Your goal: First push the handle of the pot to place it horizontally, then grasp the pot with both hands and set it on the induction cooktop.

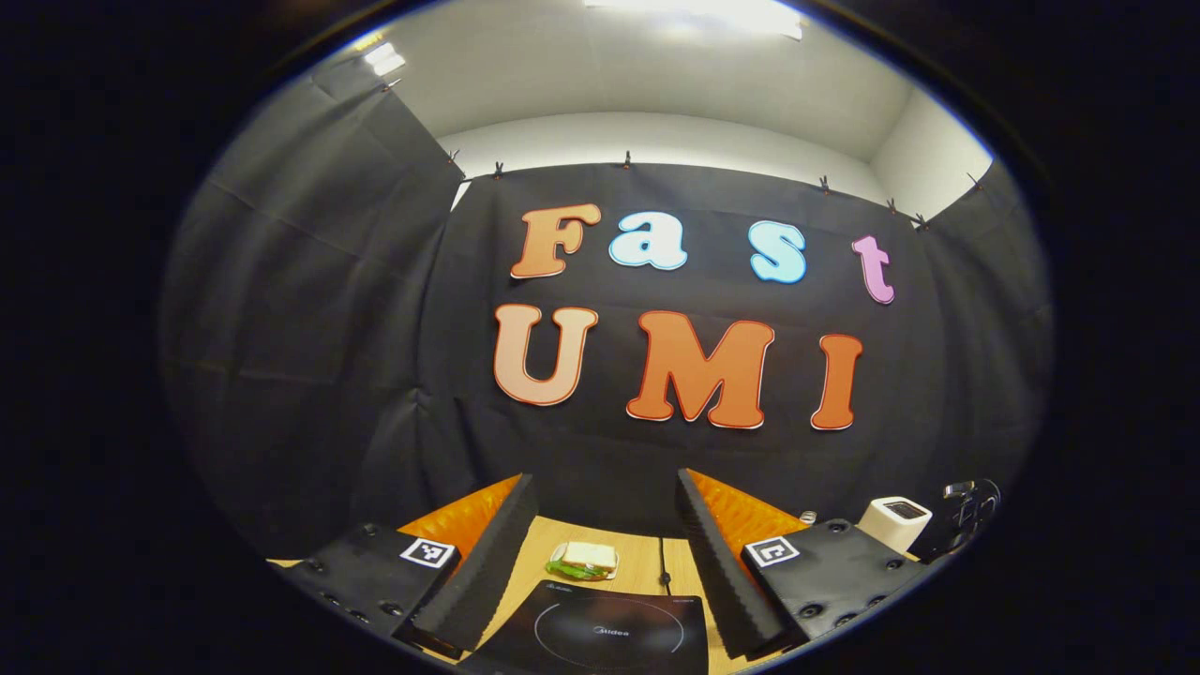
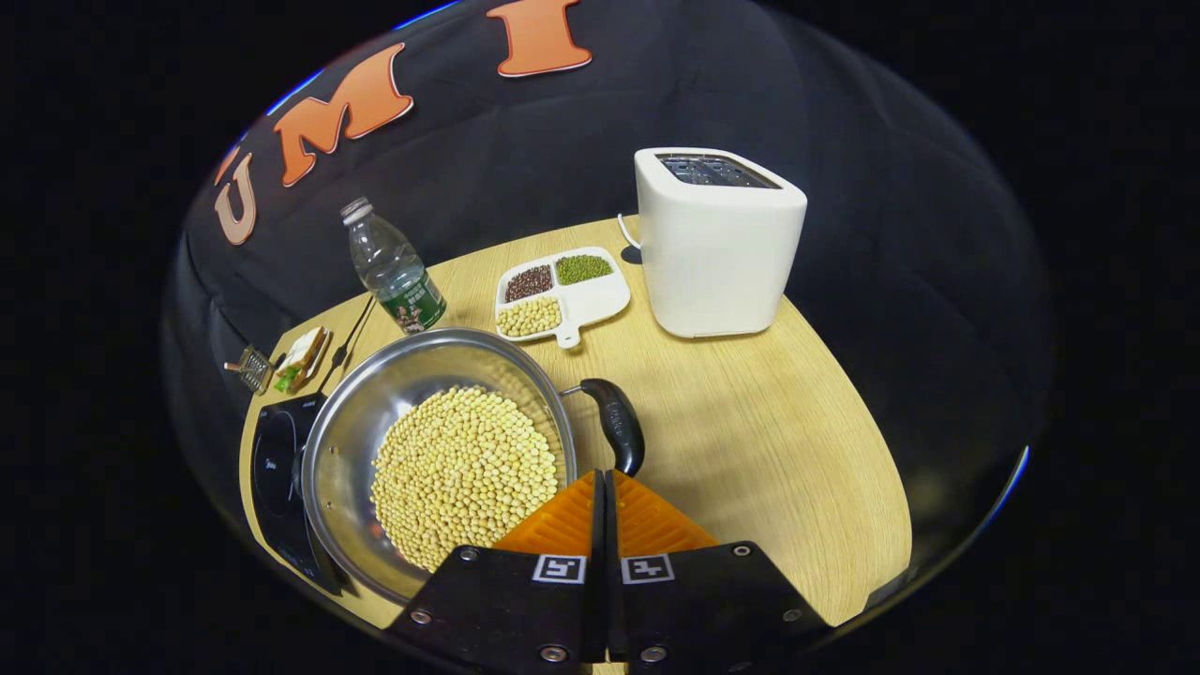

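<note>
Right gripper [image 2: 605,480]: fingers pressed together with nothing between them, their joined tips just beside the end of the pot's black handle [image 2: 614,424]; whether they touch it cannot be told. The steel pot [image 2: 352,441], holding pale beans [image 2: 464,473], stands on the wooden worktop [image 2: 778,441], its far side over the edge of the induction cooktop [image 2: 274,464]. Behind it are a water bottle [image 2: 394,270], a divided dish [image 2: 561,295] and a white toaster [image 2: 717,239]; bare worktop lies open to the handle's right. Left gripper [image 1: 605,525]: fingers spread wide, holding nothing, raised above the induction cooktop, a sandwich [image 1: 583,561] beyond.
</note>
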Demonstrator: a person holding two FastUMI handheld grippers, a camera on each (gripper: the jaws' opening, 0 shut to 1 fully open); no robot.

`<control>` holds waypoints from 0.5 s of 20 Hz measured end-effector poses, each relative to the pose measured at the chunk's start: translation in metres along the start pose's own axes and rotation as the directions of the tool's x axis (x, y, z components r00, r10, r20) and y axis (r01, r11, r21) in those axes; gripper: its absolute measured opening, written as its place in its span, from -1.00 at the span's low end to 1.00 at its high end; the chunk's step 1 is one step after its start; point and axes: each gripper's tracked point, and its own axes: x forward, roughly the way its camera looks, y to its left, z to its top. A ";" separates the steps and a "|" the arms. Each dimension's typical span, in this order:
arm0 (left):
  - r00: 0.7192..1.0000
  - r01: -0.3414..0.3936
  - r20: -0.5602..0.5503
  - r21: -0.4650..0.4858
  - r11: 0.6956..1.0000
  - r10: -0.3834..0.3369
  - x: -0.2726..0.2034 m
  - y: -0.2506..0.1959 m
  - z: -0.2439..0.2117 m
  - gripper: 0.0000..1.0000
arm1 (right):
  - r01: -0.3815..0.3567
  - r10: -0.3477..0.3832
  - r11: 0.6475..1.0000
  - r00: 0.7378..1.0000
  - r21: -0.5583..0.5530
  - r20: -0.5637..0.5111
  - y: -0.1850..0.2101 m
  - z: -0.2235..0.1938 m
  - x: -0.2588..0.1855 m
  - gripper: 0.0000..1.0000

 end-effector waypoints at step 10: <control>0.942 0.160 -0.304 0.040 0.986 -0.140 0.017 -0.081 -0.093 0.94 | -0.076 0.078 0.997 0.996 -0.033 0.053 0.001 0.023 -0.020 -0.27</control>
